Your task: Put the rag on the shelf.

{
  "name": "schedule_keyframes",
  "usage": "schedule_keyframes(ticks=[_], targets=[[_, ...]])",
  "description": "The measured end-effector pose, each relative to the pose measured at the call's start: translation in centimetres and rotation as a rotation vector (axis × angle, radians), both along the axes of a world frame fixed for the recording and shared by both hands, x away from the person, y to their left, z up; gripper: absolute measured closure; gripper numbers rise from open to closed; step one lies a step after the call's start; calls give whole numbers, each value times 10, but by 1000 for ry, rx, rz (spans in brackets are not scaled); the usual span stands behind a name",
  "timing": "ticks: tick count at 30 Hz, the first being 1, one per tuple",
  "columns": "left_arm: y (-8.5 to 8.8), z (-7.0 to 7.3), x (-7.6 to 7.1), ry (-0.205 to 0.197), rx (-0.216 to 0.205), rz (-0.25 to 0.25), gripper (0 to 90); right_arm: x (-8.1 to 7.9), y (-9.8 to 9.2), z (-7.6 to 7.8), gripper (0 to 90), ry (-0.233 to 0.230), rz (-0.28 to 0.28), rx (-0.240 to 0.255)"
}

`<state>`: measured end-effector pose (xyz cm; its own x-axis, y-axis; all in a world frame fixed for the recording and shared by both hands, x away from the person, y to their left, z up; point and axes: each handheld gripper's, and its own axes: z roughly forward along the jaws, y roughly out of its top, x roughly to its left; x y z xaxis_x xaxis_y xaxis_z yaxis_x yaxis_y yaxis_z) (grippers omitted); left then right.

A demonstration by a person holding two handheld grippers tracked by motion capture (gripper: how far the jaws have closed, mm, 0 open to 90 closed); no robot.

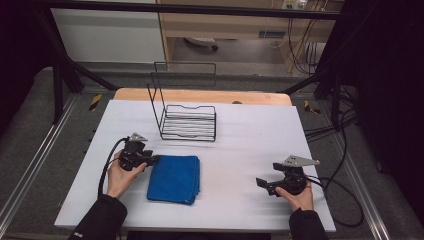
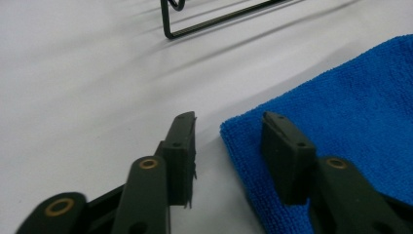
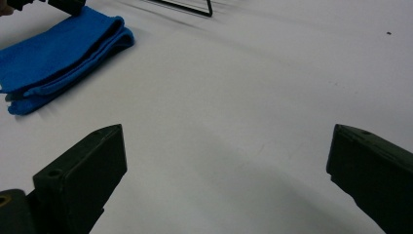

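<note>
Left gripper (image 1: pixel 152 160) sits at the folded blue towel's (image 1: pixel 174 179) near-left corner, jaws parted, one over the cloth and one over the white table (image 1: pixel 250 145) (nothing gripped). Right gripper (image 1: pixel 263 184) rests well apart on bare table, jaws spread wide. Black wire rack (image 1: pixel 188 121) stands behind the towel; nothing in it.

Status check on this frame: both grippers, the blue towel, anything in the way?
Left gripper open, fingers straddling blue towel corner. Right gripper open wide, holding nothing. Towel folded, flat. Wire rack behind, apart.
</note>
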<state>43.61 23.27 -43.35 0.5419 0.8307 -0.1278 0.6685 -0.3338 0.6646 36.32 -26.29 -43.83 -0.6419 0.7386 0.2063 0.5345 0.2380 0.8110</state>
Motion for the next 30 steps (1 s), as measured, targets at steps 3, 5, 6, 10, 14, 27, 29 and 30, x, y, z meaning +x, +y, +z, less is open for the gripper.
schedule_keyframes(ticks=[3,5,6,10,14,27,29,30], targets=[[-2,-2,1,9,1,-4,649,0,0,0,16,1,-1,1],[-3,-3,1,11,5,-10,683,0,0,0,16,-1,1,-1],[-5,-3,0,12,7,-11,697,0,0,0,16,1,1,-1],[-7,-6,0,23,12,-13,762,1,0,0,16,-2,0,3],[-5,-8,-1,22,-9,-8,789,1,1,0,16,-1,1,2],[-9,-10,-5,-4,16,-14,850,4,8,3,20,0,0,1],[-9,-10,-5,-4,16,-17,850,6,11,4,20,5,-3,0],[-9,-10,-5,-5,16,-18,850,7,12,4,20,6,-5,1]])
